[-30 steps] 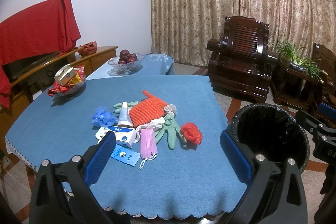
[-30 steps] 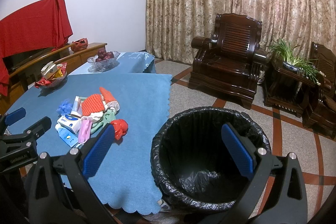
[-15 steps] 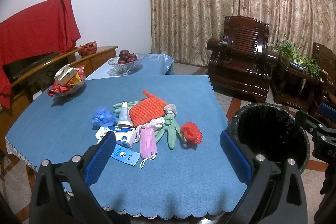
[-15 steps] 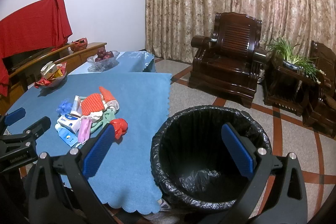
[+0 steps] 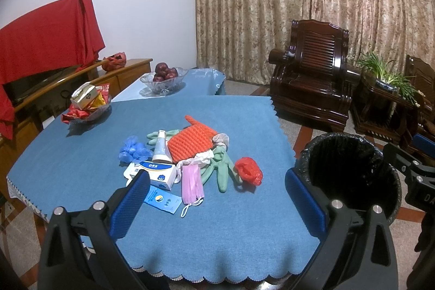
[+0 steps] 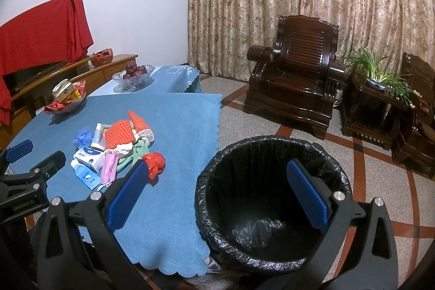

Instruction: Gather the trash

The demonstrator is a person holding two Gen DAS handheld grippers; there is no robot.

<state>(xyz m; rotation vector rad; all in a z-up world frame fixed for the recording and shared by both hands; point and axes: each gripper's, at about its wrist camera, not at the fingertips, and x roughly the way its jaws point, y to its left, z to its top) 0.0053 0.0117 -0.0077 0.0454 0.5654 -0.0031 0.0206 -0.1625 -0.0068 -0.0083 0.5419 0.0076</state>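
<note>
Both claws, left claw [image 5: 217, 201] and right claw [image 6: 217, 197], spread and unloaded; black-lined bin [image 6: 274, 197] bare inside.

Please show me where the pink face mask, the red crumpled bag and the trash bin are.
pink face mask [image 5: 192, 184]: left wrist view, middle of pleats.
red crumpled bag [image 5: 248, 170]: left wrist view, its centre.
trash bin [image 6: 272, 142]: right wrist view, far rim.

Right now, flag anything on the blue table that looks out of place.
A jumbled heap of litter sits mid-table: a pink face mask, green gloves, a crumpled red bag, and a white box, overlapping. The black-lined bin beside the table holds none of it.
</note>
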